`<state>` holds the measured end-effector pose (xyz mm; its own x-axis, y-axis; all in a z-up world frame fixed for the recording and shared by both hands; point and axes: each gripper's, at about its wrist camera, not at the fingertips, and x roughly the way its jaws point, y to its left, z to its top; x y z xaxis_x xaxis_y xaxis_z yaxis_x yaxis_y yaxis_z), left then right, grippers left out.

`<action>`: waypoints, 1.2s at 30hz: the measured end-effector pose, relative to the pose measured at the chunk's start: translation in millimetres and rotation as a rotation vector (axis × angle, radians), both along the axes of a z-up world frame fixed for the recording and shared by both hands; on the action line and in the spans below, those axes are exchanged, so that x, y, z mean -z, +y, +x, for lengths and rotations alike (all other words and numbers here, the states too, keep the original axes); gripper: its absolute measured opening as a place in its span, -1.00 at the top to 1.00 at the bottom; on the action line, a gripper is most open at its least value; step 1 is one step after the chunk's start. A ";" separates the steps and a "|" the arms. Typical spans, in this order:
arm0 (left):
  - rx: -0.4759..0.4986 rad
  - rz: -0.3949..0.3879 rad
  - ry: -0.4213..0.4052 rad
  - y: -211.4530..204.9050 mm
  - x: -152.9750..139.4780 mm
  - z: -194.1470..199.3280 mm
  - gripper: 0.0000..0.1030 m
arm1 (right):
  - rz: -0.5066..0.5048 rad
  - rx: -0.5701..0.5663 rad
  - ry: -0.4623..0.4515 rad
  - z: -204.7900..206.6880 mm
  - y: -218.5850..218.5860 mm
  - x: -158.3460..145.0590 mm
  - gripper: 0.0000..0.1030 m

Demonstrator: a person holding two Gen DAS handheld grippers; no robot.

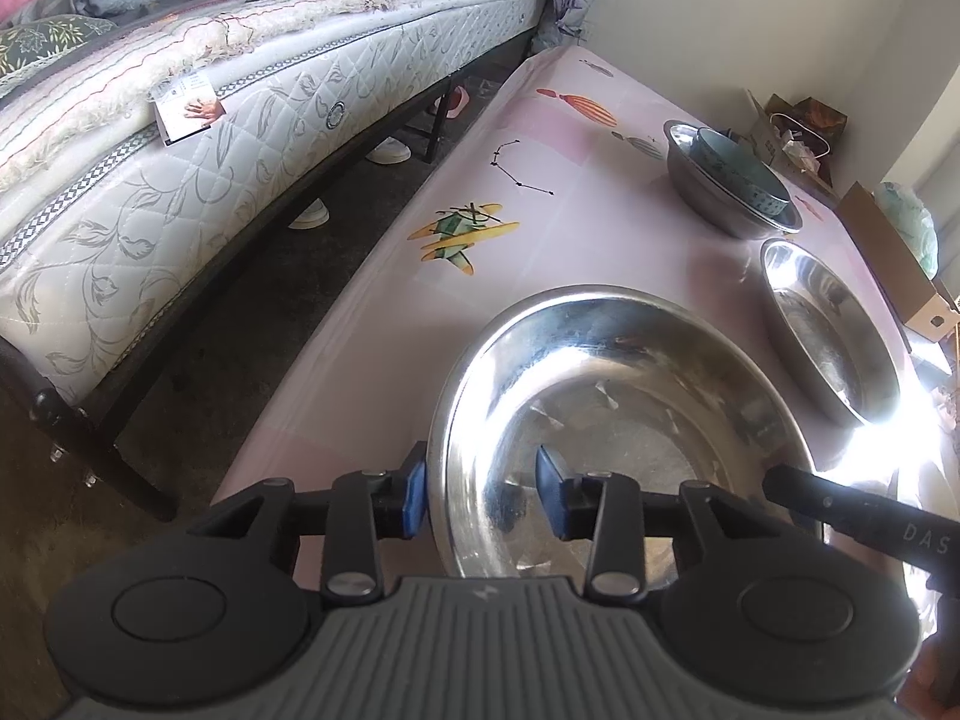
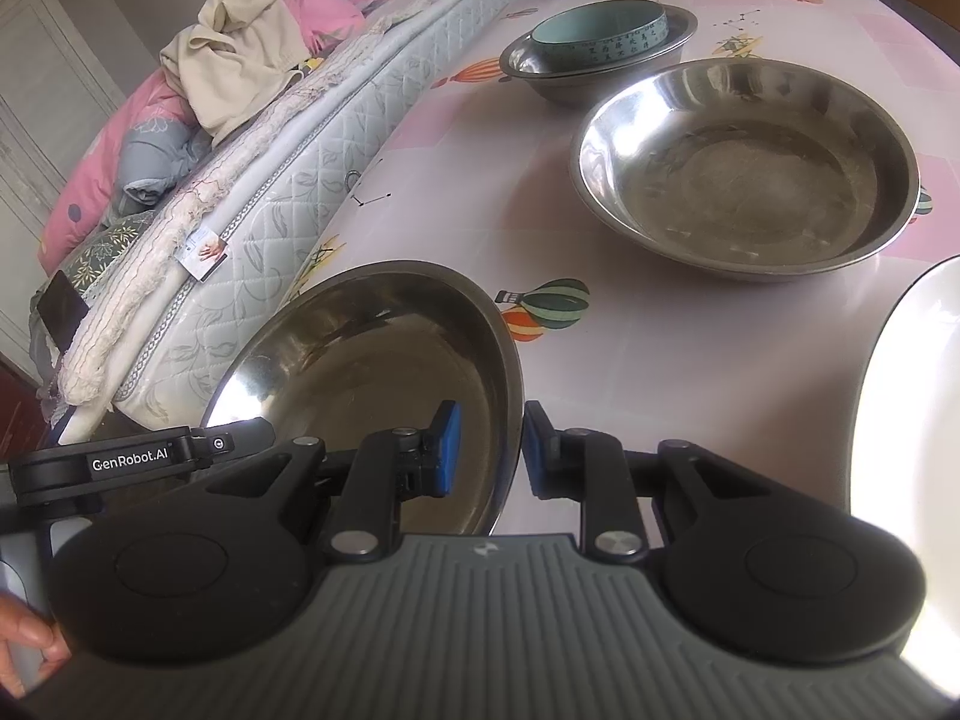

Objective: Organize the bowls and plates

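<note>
A steel bowl (image 1: 618, 420) sits near the table's front edge; it also shows in the right wrist view (image 2: 372, 372). My left gripper (image 1: 480, 492) is open, its jaws straddling the bowl's left rim. My right gripper (image 2: 487, 450) is open, its jaws straddling the same bowl's right rim. A second steel bowl (image 2: 744, 168) stands beyond it, also in the left wrist view (image 1: 834, 336). Farther off a teal ceramic bowl (image 2: 600, 30) sits inside a third steel bowl (image 2: 576, 75), also in the left wrist view (image 1: 729, 189).
The table (image 2: 660, 348) has a pink patterned cloth. A white plate's rim (image 2: 912, 420) shows at the right. A bed with a mattress (image 1: 210, 138) runs along the table's left side. A cardboard box (image 1: 900, 264) and clutter stand by the wall.
</note>
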<state>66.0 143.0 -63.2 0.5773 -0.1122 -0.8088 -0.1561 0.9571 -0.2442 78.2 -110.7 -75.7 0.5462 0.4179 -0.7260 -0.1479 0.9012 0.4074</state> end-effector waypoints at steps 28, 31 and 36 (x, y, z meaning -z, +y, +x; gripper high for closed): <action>0.021 -0.003 0.005 -5.1 0.0 -10.7 0.43 | 0.003 0.026 -0.013 -1.3 -10.5 -1.0 0.58; 0.020 0.003 0.005 -5.3 -0.2 -9.3 0.43 | 0.001 0.024 -0.015 -3.0 -10.6 -0.7 0.58; 0.024 0.020 0.004 -8.5 -0.1 -9.1 0.43 | 0.001 0.024 -0.012 -4.8 -9.9 0.4 0.59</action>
